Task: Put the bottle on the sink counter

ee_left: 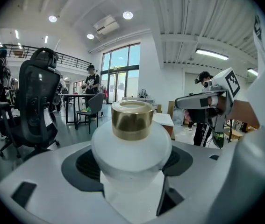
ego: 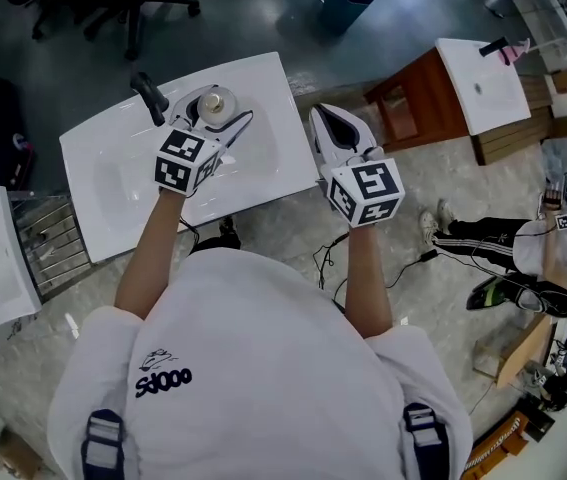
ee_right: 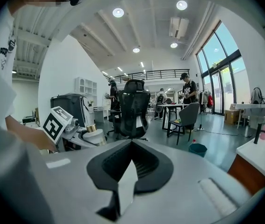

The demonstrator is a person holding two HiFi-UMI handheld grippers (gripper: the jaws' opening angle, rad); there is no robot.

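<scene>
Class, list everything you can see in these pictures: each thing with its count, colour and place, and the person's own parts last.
bottle: one, white with gold cap, over the sink's far side
sink: one, white, before the person
tap: one, black, at the sink's far edge
second sink: one, white, on a wooden cabinet, far right
bin: one, teal, on the floor beyond
office chair: at least one, black, across the room
left tool: one, white, shut on the bottle
right tool: one, white, shut, empty, beside the sink's right edge

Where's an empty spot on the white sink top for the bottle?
Bare: the left rim of the sink counter and its front strip nearest the person. Crowded: the back, where the faucet stands beside the bottle held by the left gripper.
</scene>
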